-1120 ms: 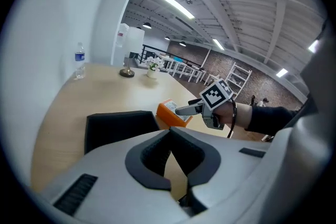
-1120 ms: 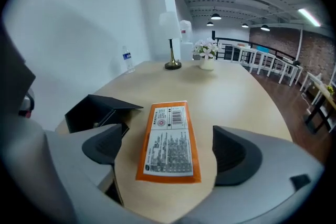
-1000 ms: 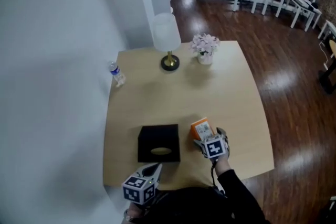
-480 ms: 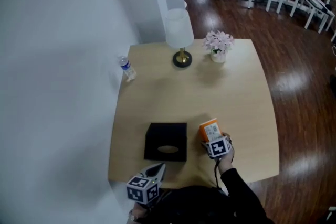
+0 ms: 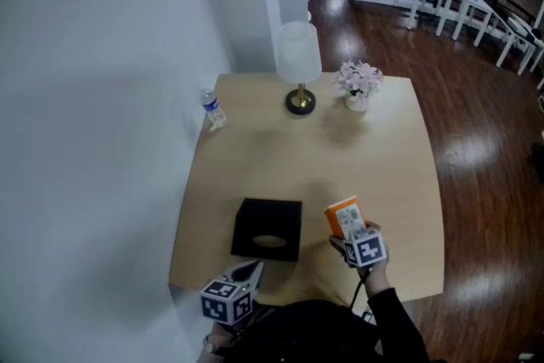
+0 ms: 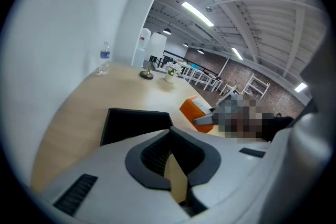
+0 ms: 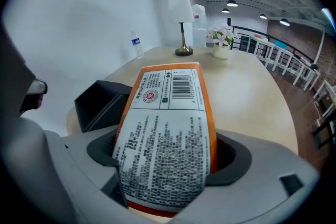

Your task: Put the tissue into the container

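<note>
A black box container [image 5: 267, 229] with an oval slot in its top sits near the table's front edge. Right of it is the orange tissue pack [image 5: 344, 217], tilted up off the wood. My right gripper [image 5: 344, 238] has its jaws closing around the pack's near end, and the printed pack [image 7: 168, 128] fills the space between them, touching both sides. The container [image 7: 100, 102] lies to its left. My left gripper [image 5: 249, 274] hovers at the front edge just before the container [image 6: 134, 123], its jaws [image 6: 173, 165] together with nothing in them.
At the far side of the wooden table [image 5: 382, 157] stand a lamp [image 5: 298, 64] and a pot of pink flowers [image 5: 357, 85]. A small water bottle [image 5: 212, 109] stands by the white wall on the left. Dark wood floor surrounds the table on the right.
The right gripper's jaws have drawn in on the tissue pack, which sits slightly farther right of the container. The head camera has shifted; the left gripper stays by the front edge.
</note>
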Tool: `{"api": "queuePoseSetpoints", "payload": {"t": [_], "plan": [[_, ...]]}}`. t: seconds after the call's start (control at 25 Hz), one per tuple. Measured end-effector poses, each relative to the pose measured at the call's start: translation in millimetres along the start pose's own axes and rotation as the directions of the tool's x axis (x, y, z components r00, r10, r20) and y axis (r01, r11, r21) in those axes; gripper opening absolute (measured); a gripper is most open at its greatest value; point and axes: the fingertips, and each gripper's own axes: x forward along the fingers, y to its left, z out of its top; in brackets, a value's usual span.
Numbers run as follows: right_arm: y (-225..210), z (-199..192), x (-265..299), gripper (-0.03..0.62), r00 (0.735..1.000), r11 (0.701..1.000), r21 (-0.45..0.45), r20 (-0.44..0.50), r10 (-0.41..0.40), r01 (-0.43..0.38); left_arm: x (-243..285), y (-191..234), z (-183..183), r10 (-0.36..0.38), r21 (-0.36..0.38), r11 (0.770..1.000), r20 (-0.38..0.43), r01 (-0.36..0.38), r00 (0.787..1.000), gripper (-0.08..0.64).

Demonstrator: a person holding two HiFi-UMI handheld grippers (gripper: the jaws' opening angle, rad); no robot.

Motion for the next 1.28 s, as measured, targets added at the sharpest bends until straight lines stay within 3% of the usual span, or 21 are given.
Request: {"api": "queuePoseSetpoints", "payload": {"t": [0.24, 0.48, 0.64, 0.88, 1.04, 1.16, 1.28], "plan": [[46.8, 39.9, -58.5, 0.465, 0.992, 0.982, -0.155, 0.052, 0.117, -0.107, -3.9, 8.7, -8.5, 0.013, -0.037, 0.999, 0.019, -0.012, 1.000, 0.000], [99.7, 69.7, -63.4, 0.465, 0.974, 0.920, -0.337, 0.032, 0.225, -0.201, -10.2, 16.5, -16.4, 0.033, -0.070, 0.997, 0.031, -0.031, 0.999, 0.000], [142.0, 76.5, -49.3, 0.465, 0.955, 0.825, -0.497, -0.026, 0.295, -0.268, -18.5, 24.9, -18.4, 0.059, -0.100, 0.994, 0.049, -0.053, 0.997, 0.000], [198.9, 69.5, -11.9, 0.465, 0.917, 0.632, -0.676, -0.185, 0.353, -0.379, -30.6, 38.2, -27.4, 0.111, -0.153, 0.983, 0.066, -0.100, 0.992, 0.000], [220.8, 63.4, 8.6, 0.465, 0.900, 0.560, -0.712, -0.260, 0.350, -0.423, -39.8, 44.6, -35.1, 0.146, -0.187, 0.974, 0.067, -0.131, 0.987, 0.000], [239.5, 59.0, 18.7, 0.465, 0.881, 0.487, -0.743, -0.311, 0.355, -0.459, -44.3, 47.4, -41.2, 0.166, -0.208, 0.967, 0.064, -0.150, 0.984, 0.000], [242.4, 53.2, 31.9, 0.465, 0.880, 0.458, -0.756, -0.352, 0.319, -0.468, -47.6, 48.1, -47.3, 0.181, -0.224, 0.961, 0.060, -0.164, 0.982, 0.000]]}}
